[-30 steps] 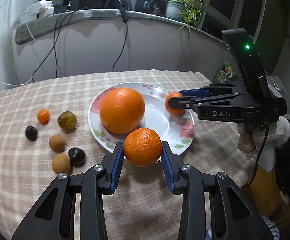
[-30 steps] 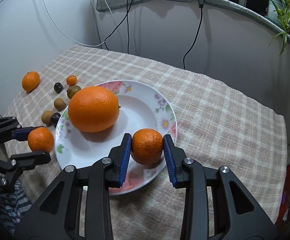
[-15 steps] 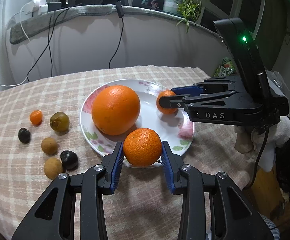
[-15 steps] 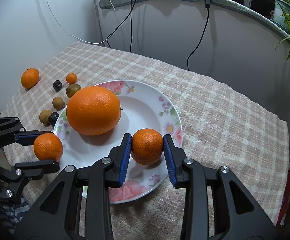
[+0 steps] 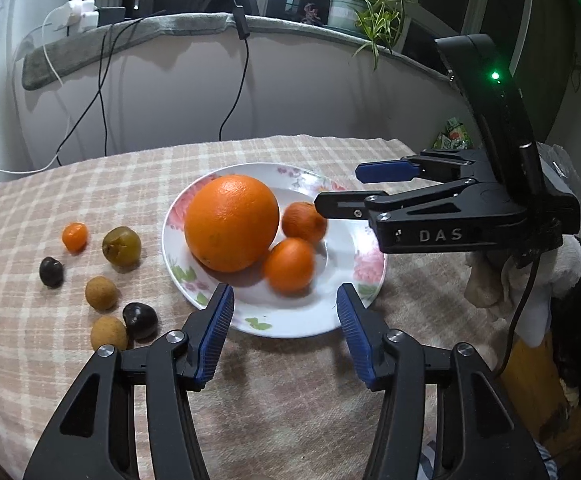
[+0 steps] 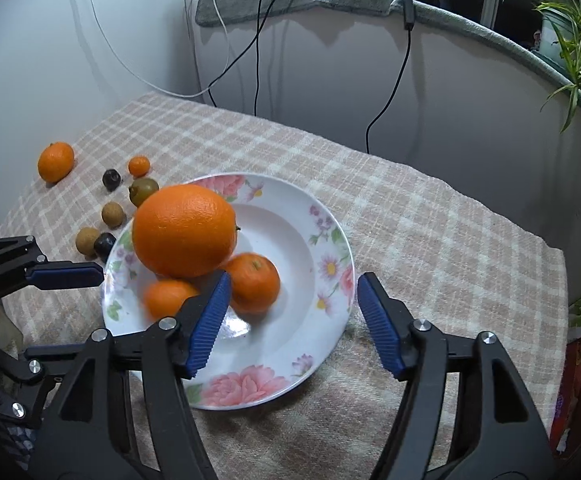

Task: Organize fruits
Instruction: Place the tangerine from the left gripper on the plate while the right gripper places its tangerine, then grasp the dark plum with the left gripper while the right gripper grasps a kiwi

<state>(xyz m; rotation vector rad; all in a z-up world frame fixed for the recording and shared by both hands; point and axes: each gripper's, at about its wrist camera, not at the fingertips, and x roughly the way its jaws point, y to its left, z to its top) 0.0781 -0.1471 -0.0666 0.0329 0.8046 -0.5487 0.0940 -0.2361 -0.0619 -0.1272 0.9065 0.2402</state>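
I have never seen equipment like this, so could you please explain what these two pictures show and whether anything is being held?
There is no robot: a person holds a two-finger clamp in each hand, with a camera on each looking along the fingers. One picture is from the left gripper, the other from the right gripper; each also sees the other from the side. On the checked cloth stands a flowered plate with a big orange and two mandarins, blurred as if rolling. More small fruits lie on the cloth beside the plate. Both grippers' jaws are opening and hold nothing.
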